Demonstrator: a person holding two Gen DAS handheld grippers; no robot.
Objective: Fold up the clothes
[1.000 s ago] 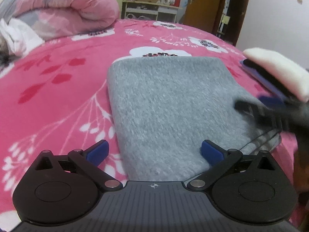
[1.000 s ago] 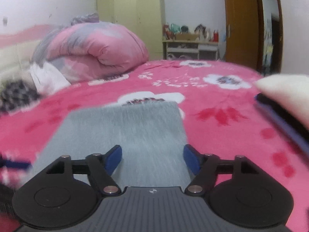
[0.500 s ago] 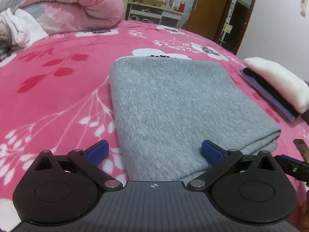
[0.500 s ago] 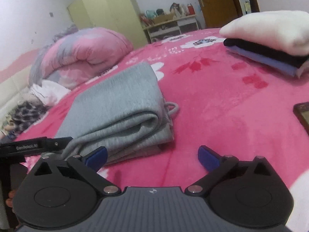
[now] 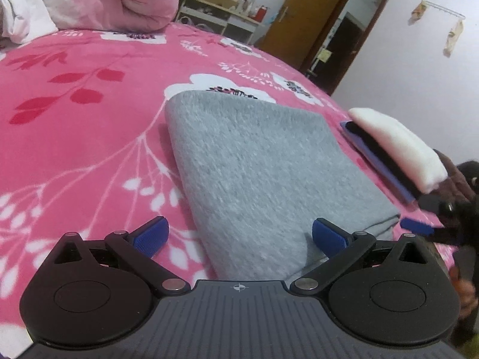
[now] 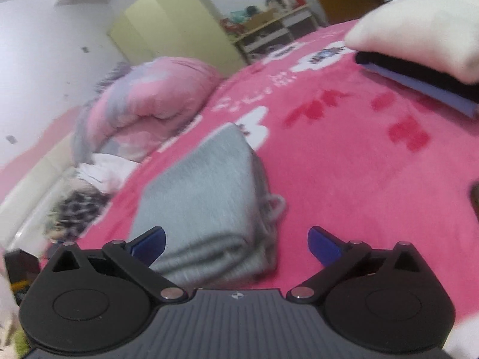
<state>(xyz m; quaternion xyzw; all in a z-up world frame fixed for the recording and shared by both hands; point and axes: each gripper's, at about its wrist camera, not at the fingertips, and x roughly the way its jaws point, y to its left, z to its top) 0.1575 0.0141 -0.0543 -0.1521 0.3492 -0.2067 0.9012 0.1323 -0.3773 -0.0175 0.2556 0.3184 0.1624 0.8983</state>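
Two tools show, both released. At far left a rolled pink quilt lies at the far end of the bed, with white cloth beside it. Next, the left tool hovers with its blue pads spread wide over the near end of the folded grey garment; neither pad presses the cloth. The garment lies flat in the middle of the pink flowered bedspread. Right of it, apart from it, sits a stack of folded clothes with a white piece on top. In the right wrist view the right tool has just been opening and grips nothing; the garment's folded edge lies toward its left pad.
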